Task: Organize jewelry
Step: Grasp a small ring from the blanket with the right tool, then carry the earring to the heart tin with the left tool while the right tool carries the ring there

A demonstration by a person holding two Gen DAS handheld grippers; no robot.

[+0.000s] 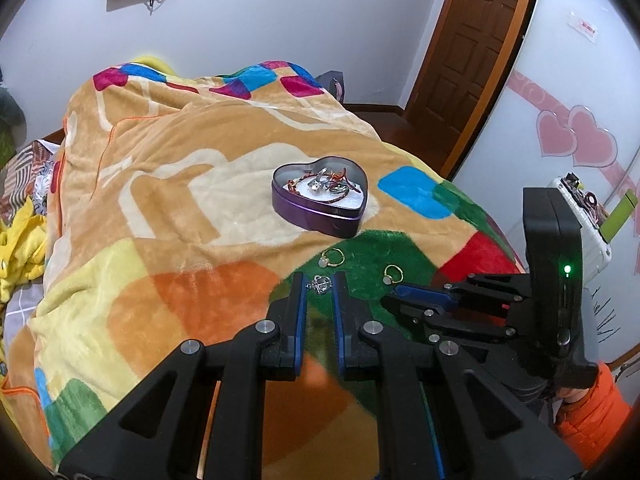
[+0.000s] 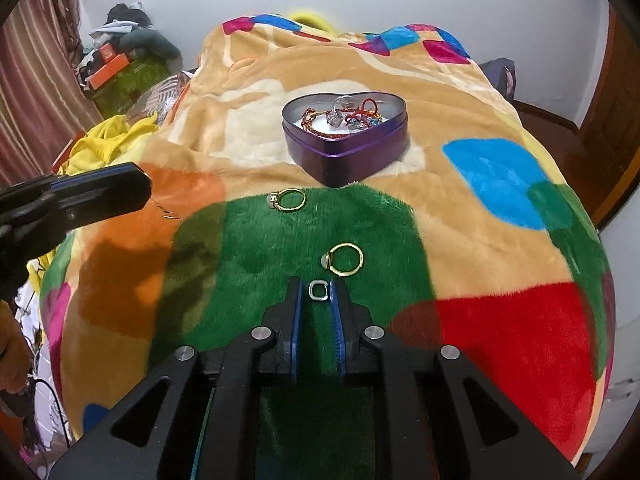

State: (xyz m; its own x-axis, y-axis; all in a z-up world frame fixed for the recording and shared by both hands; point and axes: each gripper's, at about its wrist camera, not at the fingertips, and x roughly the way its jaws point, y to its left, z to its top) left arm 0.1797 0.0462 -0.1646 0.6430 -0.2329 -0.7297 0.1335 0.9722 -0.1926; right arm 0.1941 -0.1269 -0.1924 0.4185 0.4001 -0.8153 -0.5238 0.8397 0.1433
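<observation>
A purple heart-shaped tin (image 1: 320, 216) (image 2: 348, 152) sits on the blanket and holds several bracelets and rings. Two gold rings lie on the green patch: a far one (image 1: 331, 258) (image 2: 287, 200) and a near one (image 1: 391, 273) (image 2: 345, 259). My left gripper (image 1: 319, 285) is nearly closed around a small silver trinket (image 1: 320, 283); in the right wrist view its tip (image 2: 132, 188) has a thin hook (image 2: 170, 214) dangling from it. My right gripper (image 2: 318, 290) is closed on a silver square ring (image 2: 318, 290); it also shows in the left wrist view (image 1: 400, 300).
A plush multicoloured blanket (image 1: 180, 200) covers the bed. Yellow cloth (image 2: 104, 144) and clutter lie beside the bed on the left. A brown door (image 1: 468, 40) and a wall with pink hearts (image 1: 576, 136) stand on the right.
</observation>
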